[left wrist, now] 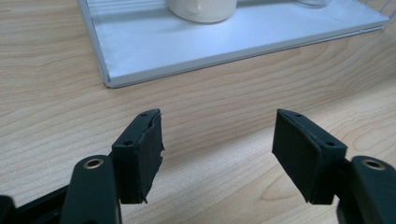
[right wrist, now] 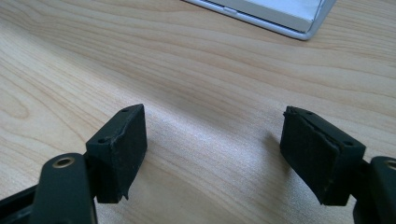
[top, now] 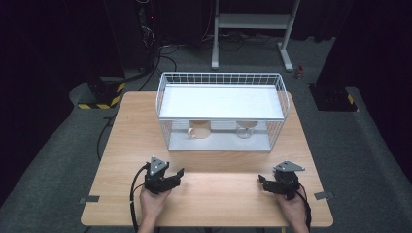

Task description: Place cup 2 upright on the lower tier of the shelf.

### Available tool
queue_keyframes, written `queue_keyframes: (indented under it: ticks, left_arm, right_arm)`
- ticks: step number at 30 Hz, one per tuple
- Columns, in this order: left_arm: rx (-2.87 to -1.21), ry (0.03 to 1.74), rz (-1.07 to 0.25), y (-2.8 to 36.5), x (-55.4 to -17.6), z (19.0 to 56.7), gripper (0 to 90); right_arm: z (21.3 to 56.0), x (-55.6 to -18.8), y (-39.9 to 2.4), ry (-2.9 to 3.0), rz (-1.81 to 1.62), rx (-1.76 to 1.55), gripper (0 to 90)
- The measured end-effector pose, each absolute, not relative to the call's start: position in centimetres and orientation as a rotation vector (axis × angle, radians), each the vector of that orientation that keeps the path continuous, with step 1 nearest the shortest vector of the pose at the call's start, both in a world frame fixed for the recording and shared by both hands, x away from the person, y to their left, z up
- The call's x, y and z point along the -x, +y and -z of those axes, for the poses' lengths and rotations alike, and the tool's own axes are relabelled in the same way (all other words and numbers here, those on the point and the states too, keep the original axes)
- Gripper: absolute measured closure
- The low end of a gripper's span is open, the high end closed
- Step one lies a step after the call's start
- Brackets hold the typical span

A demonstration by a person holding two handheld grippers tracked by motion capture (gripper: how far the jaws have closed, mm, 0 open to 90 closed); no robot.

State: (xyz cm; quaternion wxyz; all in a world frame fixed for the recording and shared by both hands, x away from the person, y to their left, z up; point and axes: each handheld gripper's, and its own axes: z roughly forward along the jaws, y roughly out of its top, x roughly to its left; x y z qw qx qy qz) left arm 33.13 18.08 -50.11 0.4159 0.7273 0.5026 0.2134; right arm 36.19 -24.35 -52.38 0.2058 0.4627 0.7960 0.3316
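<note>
A white wire rack (top: 222,110) with two shelves stands at the back of the wooden table (top: 126,145). On its lower shelf (left wrist: 154,51) sit a cream mug (top: 199,130) and a clear glass (top: 246,129); the mug's base (left wrist: 201,9) appears at the top of the left gripper view. My left gripper (top: 178,176) rests low over the table near the front left, open, nothing between its pads (left wrist: 144,156). My right gripper (top: 264,182) sits at the front right, open over bare wood, with the rack's shelf corner (right wrist: 299,21) ahead of it.
The table's front edge runs just below both hands (top: 153,206). Cables trail from the grippers off the front. Beyond the table are a white stand's legs (top: 250,29), black equipment bases with yellow-black tape (top: 99,94) and cables on grey carpet.
</note>
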Motion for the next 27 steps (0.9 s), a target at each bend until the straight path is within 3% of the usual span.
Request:
queue_keyframes:
  ticks: [27]
  left_arm:
    - [-1.907,1.279,-0.572,17.1,-32.2,51.7,32.8]
  right_arm:
    - [52.4,-36.1,-24.3,2.216,-0.925,-1.295,22.9]
